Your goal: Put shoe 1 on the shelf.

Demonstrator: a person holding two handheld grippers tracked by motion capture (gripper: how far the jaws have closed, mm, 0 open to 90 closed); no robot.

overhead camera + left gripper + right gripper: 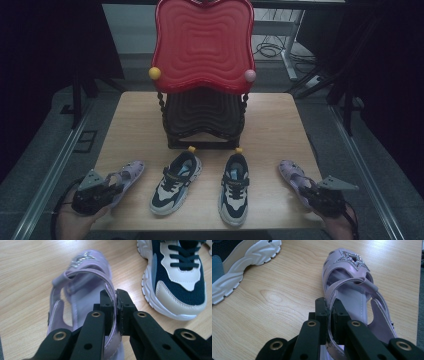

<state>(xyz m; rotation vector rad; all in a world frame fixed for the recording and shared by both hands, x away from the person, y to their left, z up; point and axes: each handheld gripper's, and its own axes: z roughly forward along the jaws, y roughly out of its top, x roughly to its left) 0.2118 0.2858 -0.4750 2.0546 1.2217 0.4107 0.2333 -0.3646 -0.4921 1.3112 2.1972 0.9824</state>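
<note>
Two lilac sandals lie at the table's front corners. My left gripper [102, 190] is shut on the side rim of the left sandal [127, 175], whose strap and glittery toe [85, 267] show in the left gripper view, the pads [110, 305] pinching the rim. My right gripper [317, 192] is shut on the side rim of the right sandal [292, 172]; the right gripper view shows its star-decorated toe [348, 258] and the rim clamped between the pads [322, 312]. Between the sandals stand two navy-and-cream sneakers [176, 182] [235, 187].
A red two-tier rack [202, 45] with a dark lower shelf [202, 117] stands at the middle back of the wooden table [135, 120]. One sneaker's white sole [244, 260] lies left of the right sandal. Dark floor rails flank the table.
</note>
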